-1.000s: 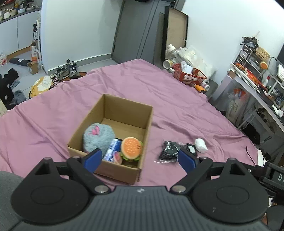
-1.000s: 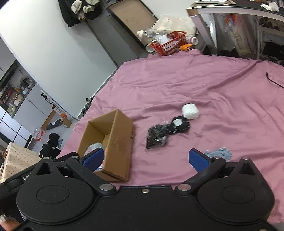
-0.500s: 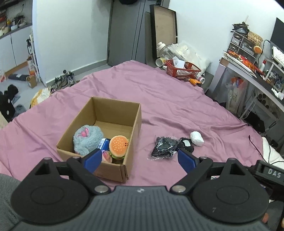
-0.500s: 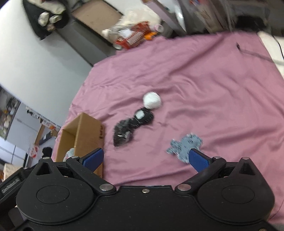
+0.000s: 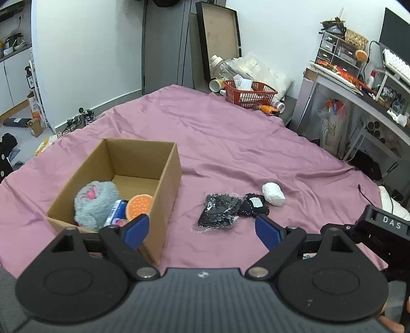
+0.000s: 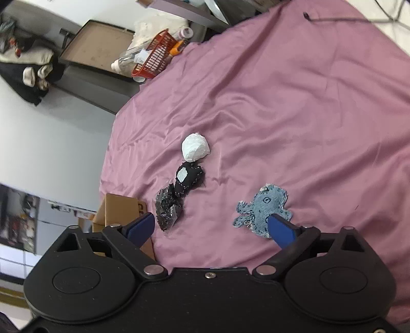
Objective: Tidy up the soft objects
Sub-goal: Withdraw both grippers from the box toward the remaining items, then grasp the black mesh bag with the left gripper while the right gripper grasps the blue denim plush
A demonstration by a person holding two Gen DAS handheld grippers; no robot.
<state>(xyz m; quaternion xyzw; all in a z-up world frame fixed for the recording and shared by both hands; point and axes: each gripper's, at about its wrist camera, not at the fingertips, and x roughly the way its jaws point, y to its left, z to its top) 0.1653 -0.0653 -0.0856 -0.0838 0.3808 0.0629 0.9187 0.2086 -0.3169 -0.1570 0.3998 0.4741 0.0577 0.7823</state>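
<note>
An open cardboard box (image 5: 166, 176) sits on the pink bedsheet (image 5: 230, 143) and holds a grey plush (image 5: 93, 202), an orange burger toy (image 5: 139, 205) and a blue packet (image 5: 116, 211). To its right lie a black beaded bag (image 5: 220, 211), a black pouch (image 5: 253, 205) and a white ball (image 5: 273, 193). The right wrist view shows the same bag (image 6: 167, 207), pouch (image 6: 188, 178) and ball (image 6: 195, 147), plus a denim animal patch (image 6: 264, 208) by the right fingertip. My left gripper (image 5: 202, 229) and right gripper (image 6: 211, 228) are open and empty.
A red basket (image 5: 249, 93) with bottles and bags stands past the bed's far edge. A cluttered desk (image 5: 358, 89) runs along the right. Shoes (image 5: 79, 120) and bags lie on the floor at left. A black cable (image 6: 333, 19) lies at the bed's corner.
The left view has swung left to right, so the box sits further left. The right gripper has tilted and moved toward the denim patch, which now lies at its right fingertip.
</note>
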